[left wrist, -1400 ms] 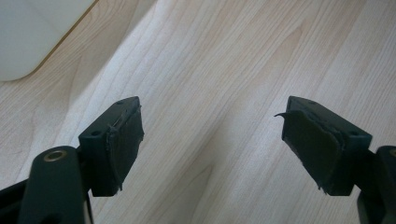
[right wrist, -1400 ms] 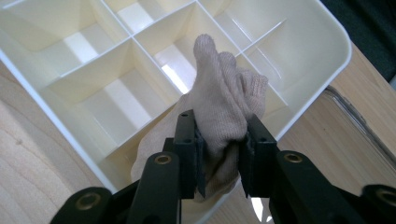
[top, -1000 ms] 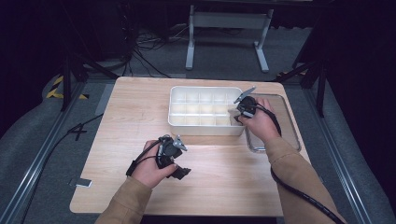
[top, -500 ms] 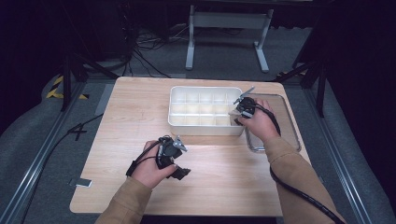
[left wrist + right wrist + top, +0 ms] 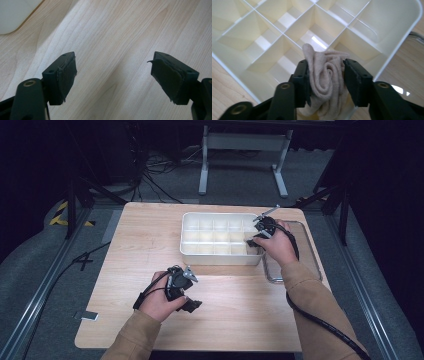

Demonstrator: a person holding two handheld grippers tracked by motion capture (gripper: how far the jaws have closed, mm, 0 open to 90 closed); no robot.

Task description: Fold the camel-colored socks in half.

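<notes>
A white divided organiser box (image 5: 220,256) stands on the wooden table. My right gripper (image 5: 252,241) reaches over the box's near right corner with a rolled beige sock (image 5: 249,238) between its jaws. In the right gripper view the sock roll (image 5: 324,75) hangs over a corner compartment of the box (image 5: 402,32). The right gripper (image 5: 325,67) has just been opening its jaws, and both pads still touch the roll. My left gripper (image 5: 191,305) rests on the table near the front. Its jaws (image 5: 113,62) stand wide apart over bare wood, with nothing between them.
A clear shallow tray (image 5: 306,266) lies just right of the box, under my right wrist. The table (image 5: 145,235) has bare wood left of the box and along the front. Metal rails and a stand surround the table on the dark floor.
</notes>
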